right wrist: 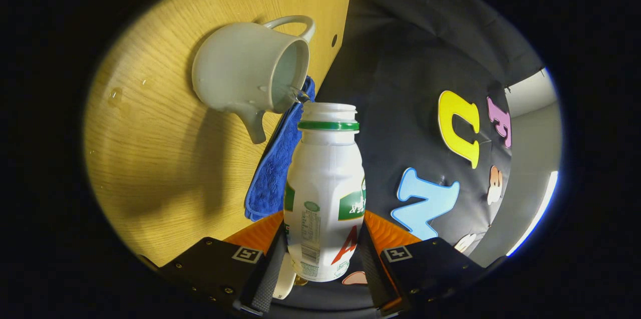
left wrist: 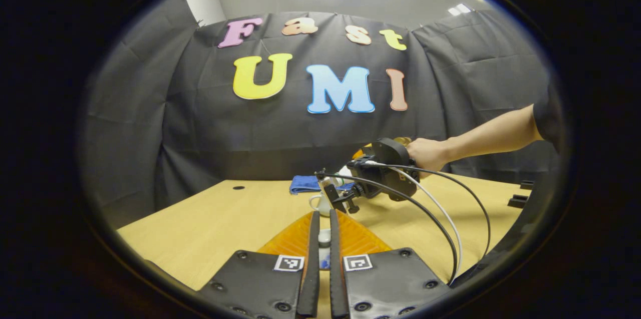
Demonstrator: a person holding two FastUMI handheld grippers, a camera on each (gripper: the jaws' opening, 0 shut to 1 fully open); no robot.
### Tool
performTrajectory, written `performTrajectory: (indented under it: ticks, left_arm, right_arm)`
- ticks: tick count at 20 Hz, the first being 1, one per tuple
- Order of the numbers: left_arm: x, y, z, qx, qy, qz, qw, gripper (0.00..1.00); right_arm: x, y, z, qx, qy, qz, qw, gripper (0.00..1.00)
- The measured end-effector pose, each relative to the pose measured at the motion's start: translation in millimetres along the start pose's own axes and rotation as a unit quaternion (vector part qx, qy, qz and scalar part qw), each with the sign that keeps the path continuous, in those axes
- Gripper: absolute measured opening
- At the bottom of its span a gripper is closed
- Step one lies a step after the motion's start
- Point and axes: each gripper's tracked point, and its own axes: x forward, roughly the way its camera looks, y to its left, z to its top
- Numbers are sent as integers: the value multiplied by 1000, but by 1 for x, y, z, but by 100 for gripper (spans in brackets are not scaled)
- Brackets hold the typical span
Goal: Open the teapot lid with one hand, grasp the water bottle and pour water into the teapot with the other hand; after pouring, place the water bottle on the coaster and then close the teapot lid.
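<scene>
Half-hidden teapot (left wrist: 320, 204), lid (left wrist: 324, 238) barely discernible

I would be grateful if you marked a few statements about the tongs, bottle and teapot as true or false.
1. The right tongs grip the water bottle. True.
2. The bottle has its cap on. False: its mouth is open and tipped toward the teapot.
3. The teapot is closed. False: it is open and its inside shows.
4. A blue cloth lies on the table beside the teapot. True.
5. The left tongs are wide open. False: they are nearly closed on a small white piece, apparently the teapot lid.
</scene>
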Motion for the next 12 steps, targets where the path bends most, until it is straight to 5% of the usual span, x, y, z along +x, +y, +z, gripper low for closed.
performTrajectory:
  ticks: [12]
  left_arm:
    - [1,0,0,6,1,2,1000,19]
  right_arm:
    - [1,-5,4,-25,-7,-6,1000,73]
